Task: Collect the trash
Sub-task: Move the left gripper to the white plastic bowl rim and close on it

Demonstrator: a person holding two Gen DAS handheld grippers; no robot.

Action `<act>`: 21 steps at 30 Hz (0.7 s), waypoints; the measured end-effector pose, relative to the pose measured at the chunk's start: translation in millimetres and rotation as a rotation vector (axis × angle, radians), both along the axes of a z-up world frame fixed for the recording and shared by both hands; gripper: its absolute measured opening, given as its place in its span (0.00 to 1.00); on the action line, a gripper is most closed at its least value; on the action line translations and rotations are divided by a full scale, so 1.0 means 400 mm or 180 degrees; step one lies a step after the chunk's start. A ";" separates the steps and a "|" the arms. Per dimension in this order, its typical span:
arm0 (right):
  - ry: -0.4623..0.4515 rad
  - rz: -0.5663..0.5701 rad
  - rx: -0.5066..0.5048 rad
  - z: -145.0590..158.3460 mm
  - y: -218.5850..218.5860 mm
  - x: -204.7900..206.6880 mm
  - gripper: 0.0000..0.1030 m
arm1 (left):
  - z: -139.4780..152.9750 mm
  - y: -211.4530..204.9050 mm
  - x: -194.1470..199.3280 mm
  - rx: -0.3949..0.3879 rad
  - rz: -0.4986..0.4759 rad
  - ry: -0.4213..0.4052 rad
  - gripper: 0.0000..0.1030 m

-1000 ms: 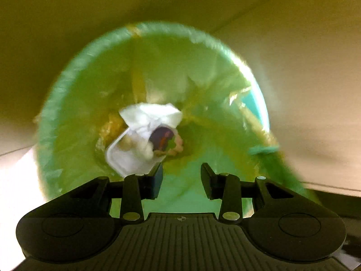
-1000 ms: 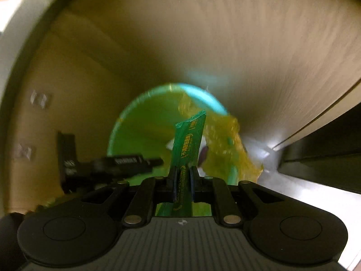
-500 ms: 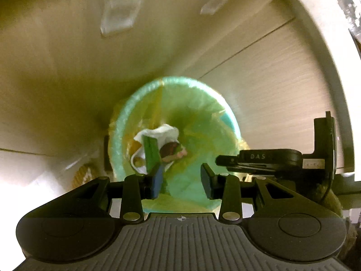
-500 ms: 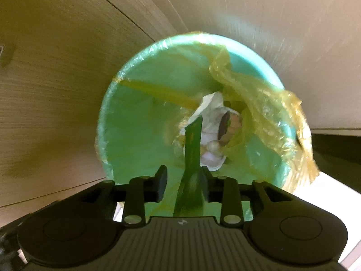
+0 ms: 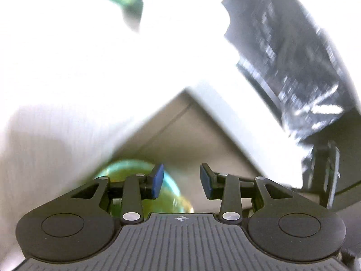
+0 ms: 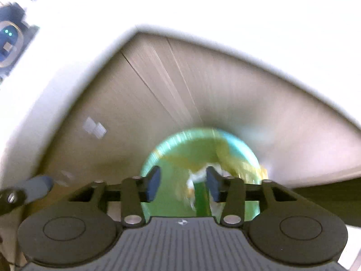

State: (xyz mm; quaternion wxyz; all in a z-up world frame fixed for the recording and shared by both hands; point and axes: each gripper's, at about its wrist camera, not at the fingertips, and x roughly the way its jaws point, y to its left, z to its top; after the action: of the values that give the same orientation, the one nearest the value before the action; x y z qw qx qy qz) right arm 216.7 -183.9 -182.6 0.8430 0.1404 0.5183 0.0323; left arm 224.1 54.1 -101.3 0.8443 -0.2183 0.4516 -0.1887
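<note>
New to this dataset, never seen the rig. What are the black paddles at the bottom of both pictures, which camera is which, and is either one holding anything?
There is no robot arm here. A person holds a two-finger gripper in each hand, and each gripper carries a fisheye camera that looks forward along its fingers, so the black paddles are the gripper itself.

Left wrist view: the left gripper is open and empty. Beyond it is a white table, blurred, with part of the green trash bin below its edge.

Right wrist view: the right gripper points down at the same bin, which has a yellowish bag liner. Its jaws have just been opening, and a green wrapper shows between them with no pad pressing on it. White trash lies in the bin.
</note>
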 end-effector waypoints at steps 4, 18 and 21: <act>-0.0453 -0.0009 -0.0162 0.124 0.044 0.004 0.57 | 0.087 0.053 0.084 -0.0009 0.0250 -0.0428 0.39; -0.1244 -0.0017 -0.0614 0.355 0.136 0.078 0.62 | 0.067 0.117 0.380 -0.0116 0.1037 -0.0495 0.39; -0.1454 0.0085 -0.0660 0.390 0.139 0.138 0.65 | 0.052 0.091 0.395 -0.0068 0.0982 -0.0495 0.39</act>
State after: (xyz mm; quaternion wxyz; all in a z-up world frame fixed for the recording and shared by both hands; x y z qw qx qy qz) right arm 271.7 -128.4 -26.8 0.9476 0.0354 0.3167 0.0209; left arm 382.2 90.4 -80.4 0.8933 -0.2787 0.3440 -0.0779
